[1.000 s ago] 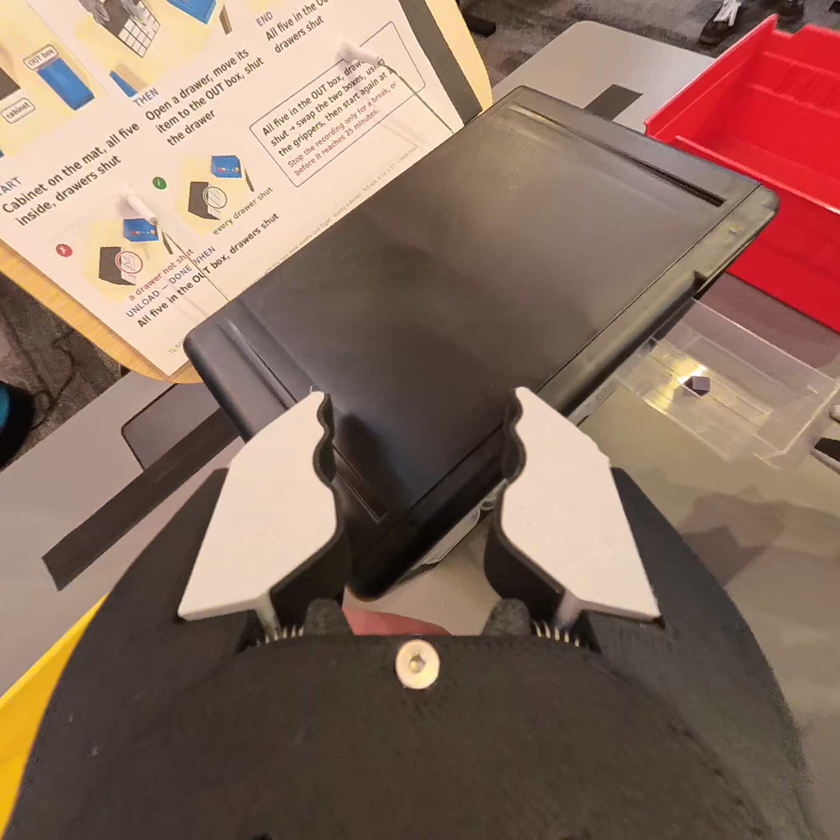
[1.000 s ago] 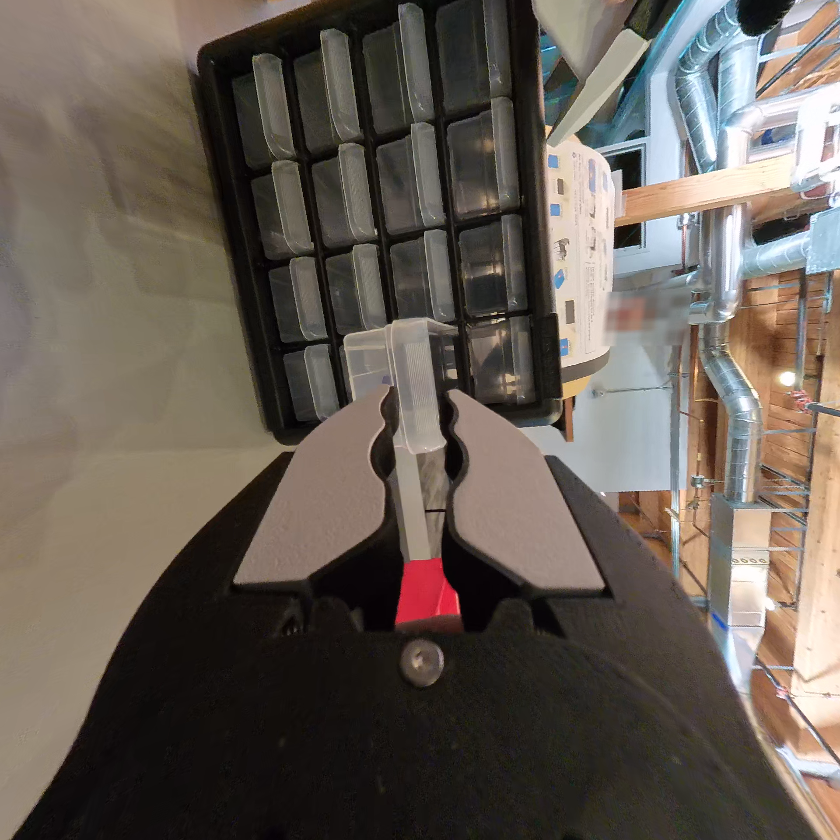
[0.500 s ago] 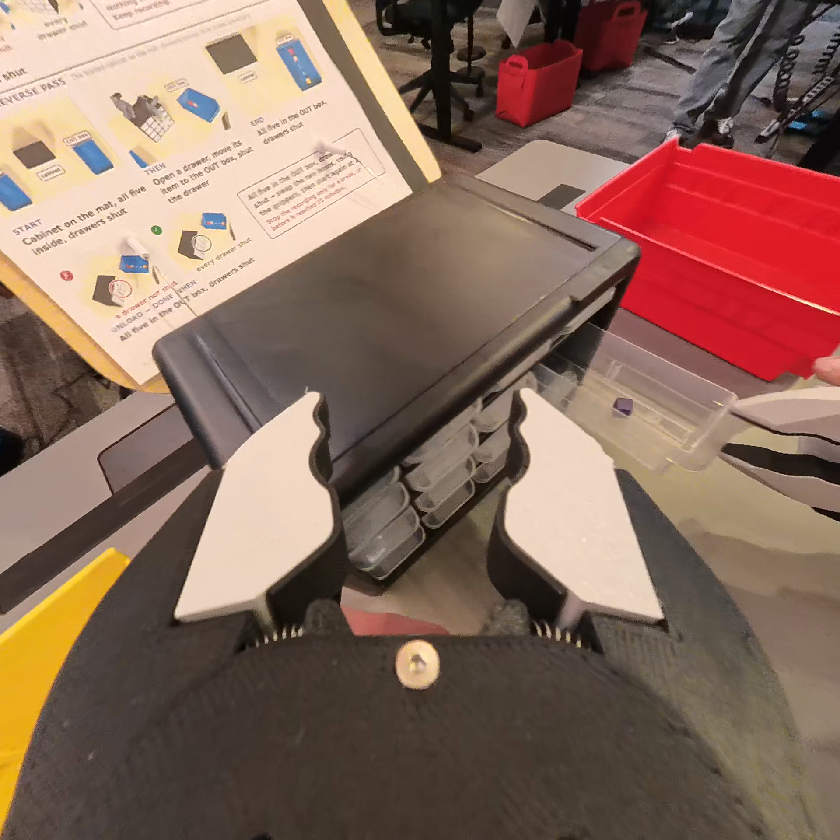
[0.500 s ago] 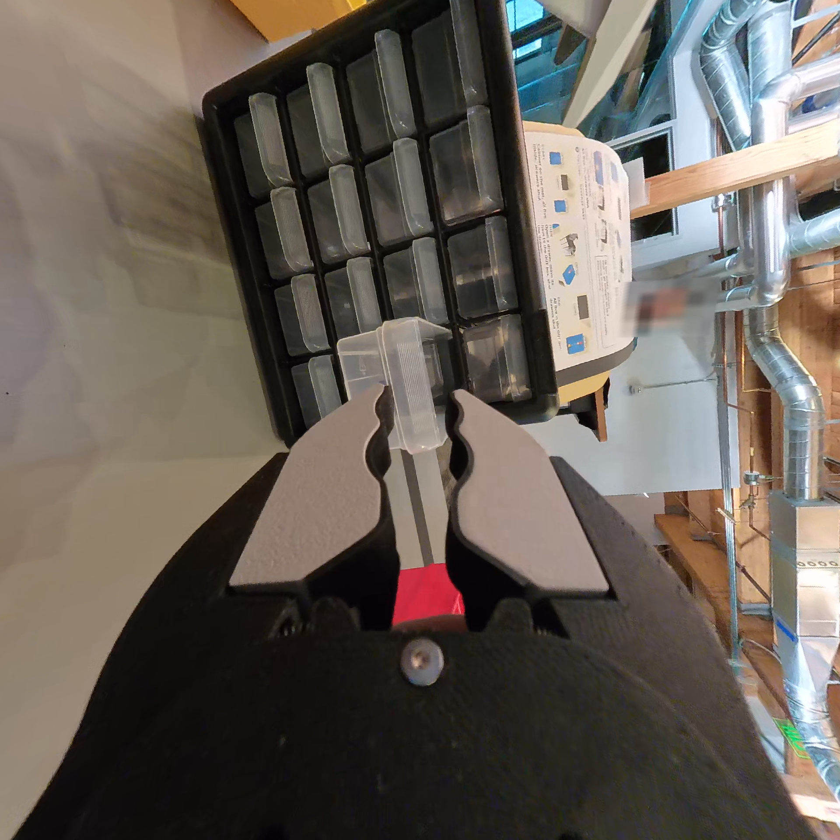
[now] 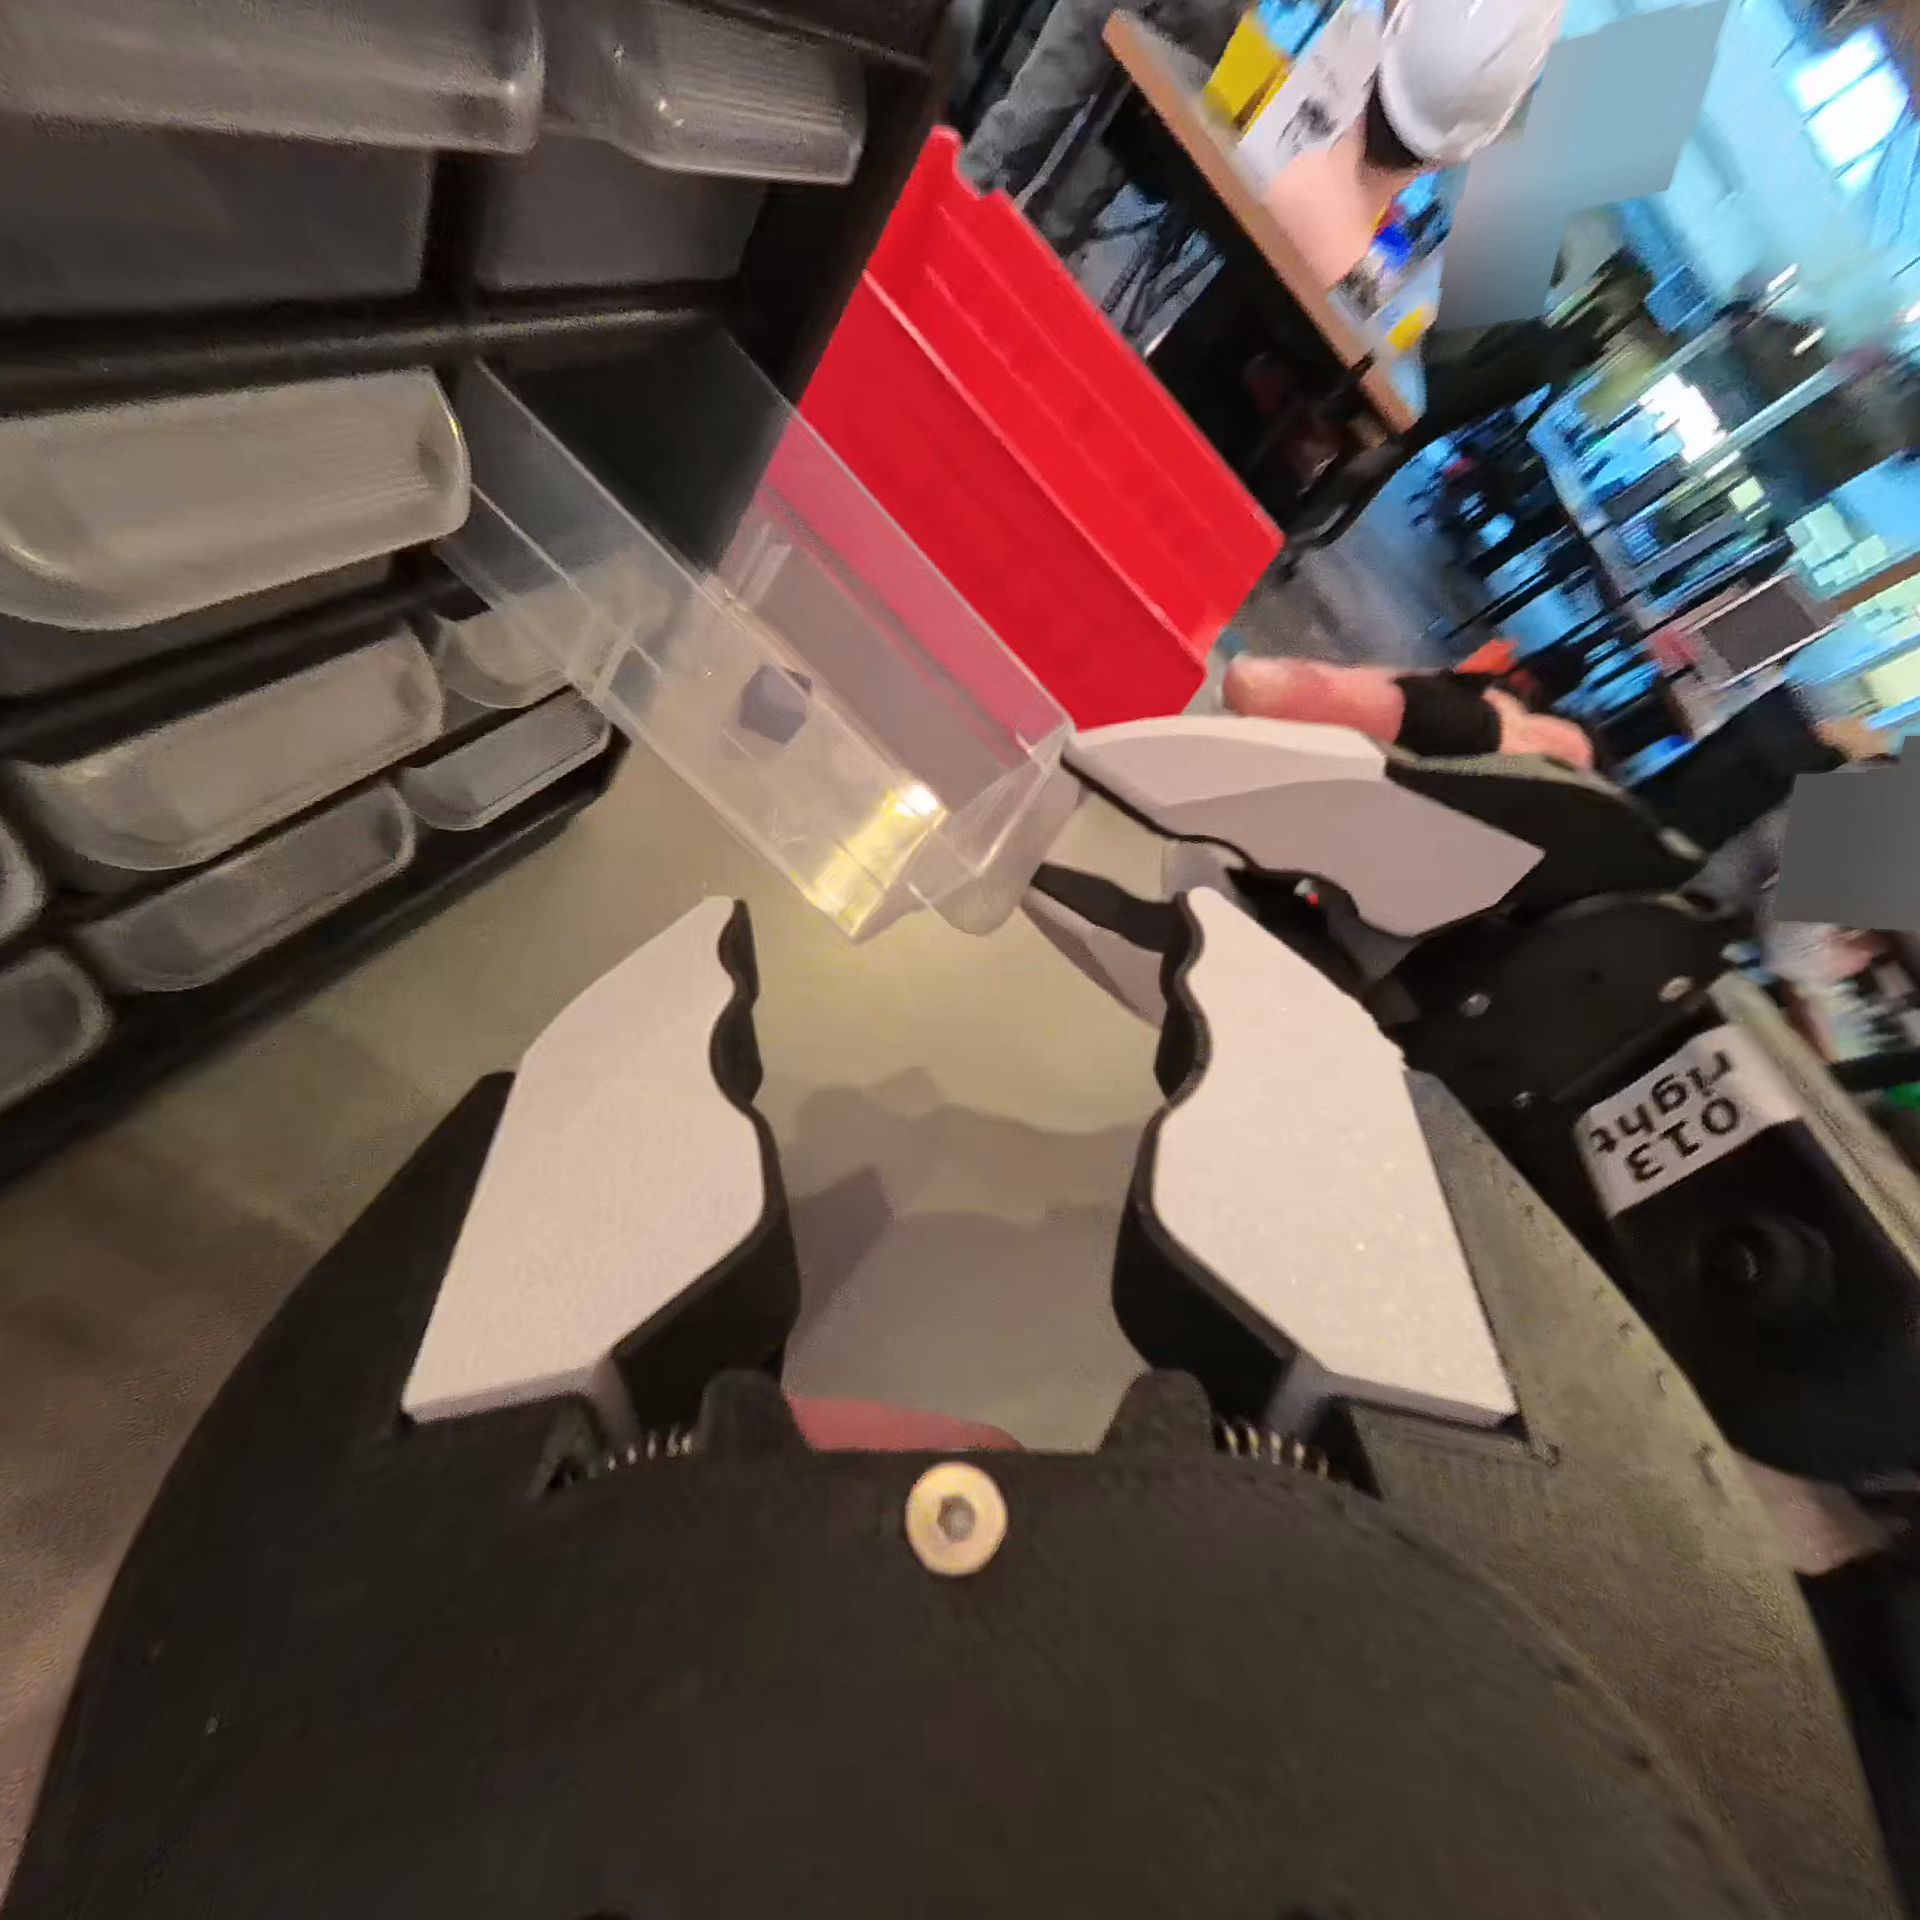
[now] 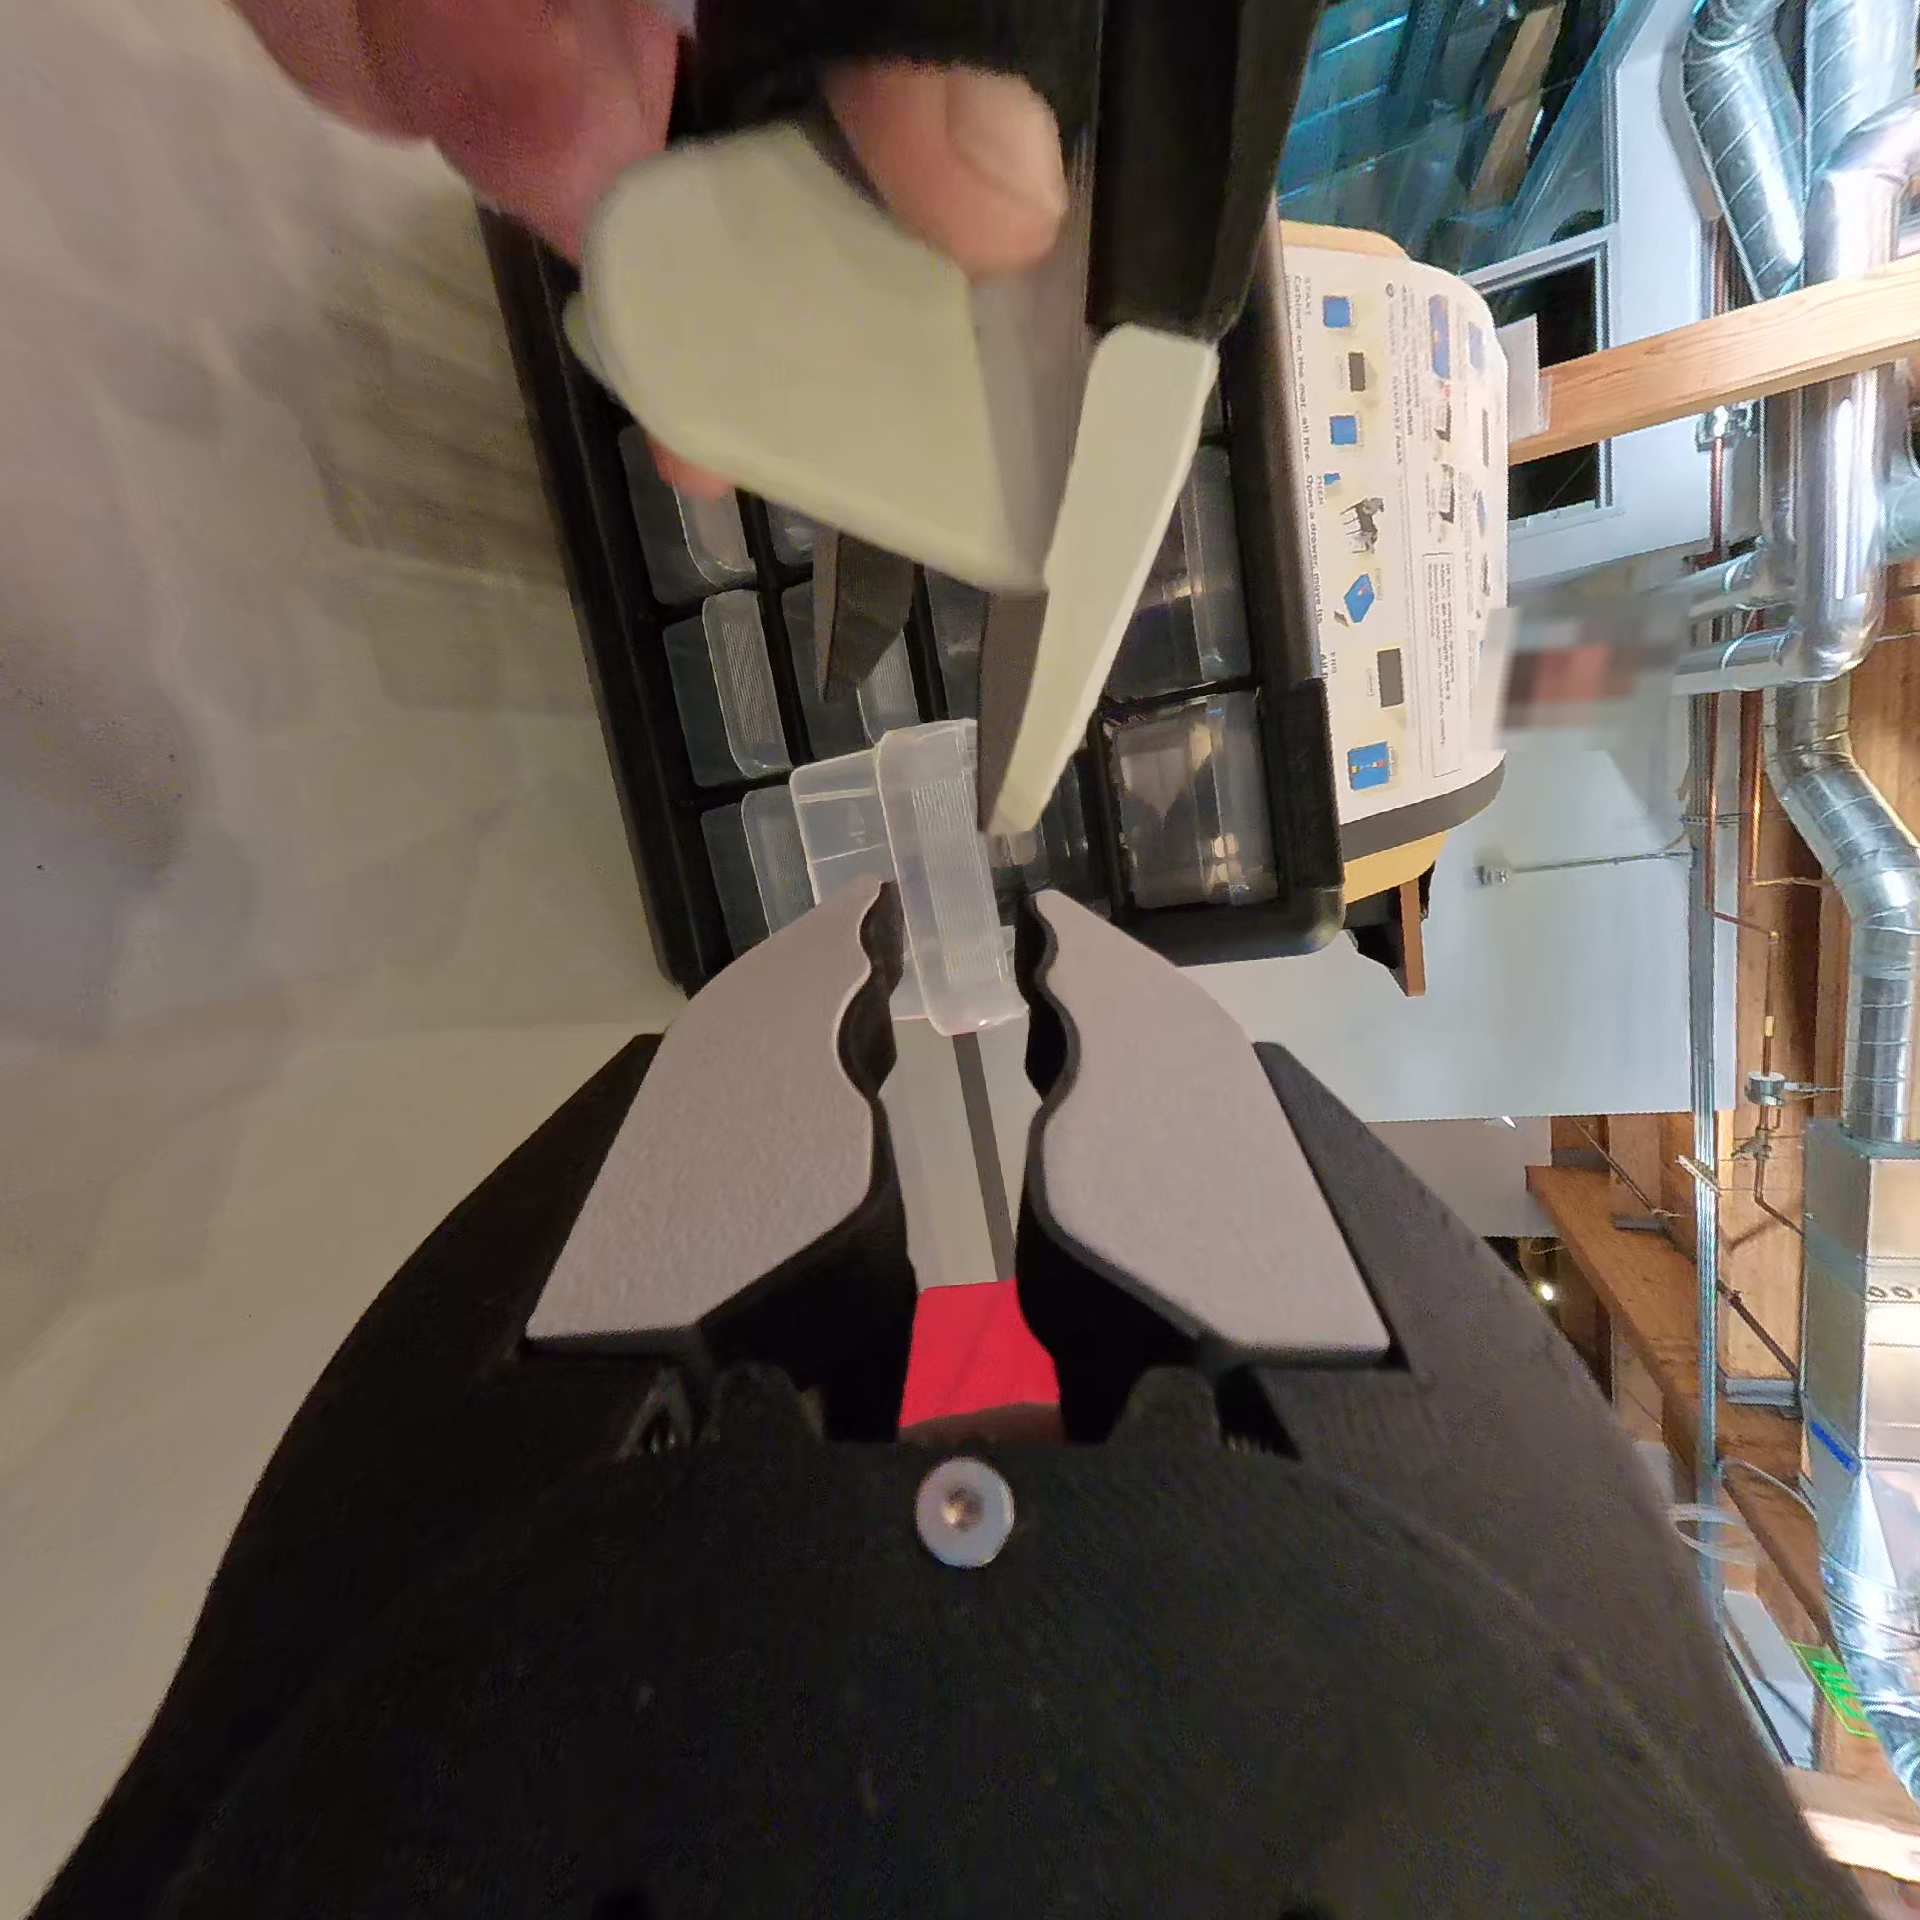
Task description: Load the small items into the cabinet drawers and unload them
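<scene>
My right tongs [image 6: 951,940] straddle the pulled-out drawer's [image 5: 790,717] handle, not quite clamped; a small blue cube [image 5: 774,694] sits inside. Left tongs [image 5: 961,971] hang open above the tabletop [image 5: 260,1174], beside the cabinet [image 5: 208,582].

Bright indoor light; motion blur and wide-angle warping toward the edges.

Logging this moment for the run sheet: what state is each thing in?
Clear drawer: pulled out of the cabinet, tilted.
Small blue item: inside that drawer.
Other drawers: shut.
Left tongs: open, empty.
Right tongs: around the drawer's handle; grip unclear.
Red bin: contents hidden.
</scene>
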`<state>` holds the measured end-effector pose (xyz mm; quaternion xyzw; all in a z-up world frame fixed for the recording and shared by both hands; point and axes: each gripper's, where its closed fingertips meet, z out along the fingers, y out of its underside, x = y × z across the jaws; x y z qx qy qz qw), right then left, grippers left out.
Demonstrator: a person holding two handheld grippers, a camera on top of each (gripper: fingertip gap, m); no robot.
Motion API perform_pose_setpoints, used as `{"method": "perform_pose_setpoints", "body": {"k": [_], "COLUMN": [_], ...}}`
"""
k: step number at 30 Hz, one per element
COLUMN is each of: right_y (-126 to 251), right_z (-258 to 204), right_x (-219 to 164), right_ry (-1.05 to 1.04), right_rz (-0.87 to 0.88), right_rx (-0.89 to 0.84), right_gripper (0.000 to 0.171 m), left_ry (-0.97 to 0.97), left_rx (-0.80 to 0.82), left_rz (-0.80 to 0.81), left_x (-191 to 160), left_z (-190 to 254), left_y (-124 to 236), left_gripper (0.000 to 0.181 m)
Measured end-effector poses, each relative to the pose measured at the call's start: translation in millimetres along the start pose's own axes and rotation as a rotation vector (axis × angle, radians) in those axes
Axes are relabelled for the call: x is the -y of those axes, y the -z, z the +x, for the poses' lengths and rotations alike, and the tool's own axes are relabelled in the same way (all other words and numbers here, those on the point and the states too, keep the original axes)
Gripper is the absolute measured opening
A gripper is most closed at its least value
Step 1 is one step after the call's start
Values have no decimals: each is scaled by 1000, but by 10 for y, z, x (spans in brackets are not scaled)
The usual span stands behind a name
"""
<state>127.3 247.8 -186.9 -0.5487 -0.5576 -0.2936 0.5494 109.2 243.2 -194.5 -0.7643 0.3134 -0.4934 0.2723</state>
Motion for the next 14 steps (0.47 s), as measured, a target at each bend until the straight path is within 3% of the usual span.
{"method": "perform_pose_setpoints", "body": {"k": [8,14], "right_y": [26,125], "right_z": [-2,142], "right_x": [-11,54], "right_ry": [-19,-125], "right_rz": [13,89], "right_rx": [39,197], "right_gripper": [21,20], "left_ry": [165,175], "left_rx": [-108,-121], "left_rz": [54,55], "left_x": [2,-25], "left_z": [-54,-68], "left_y": [-190,-197], "left_gripper": [52,50]}}
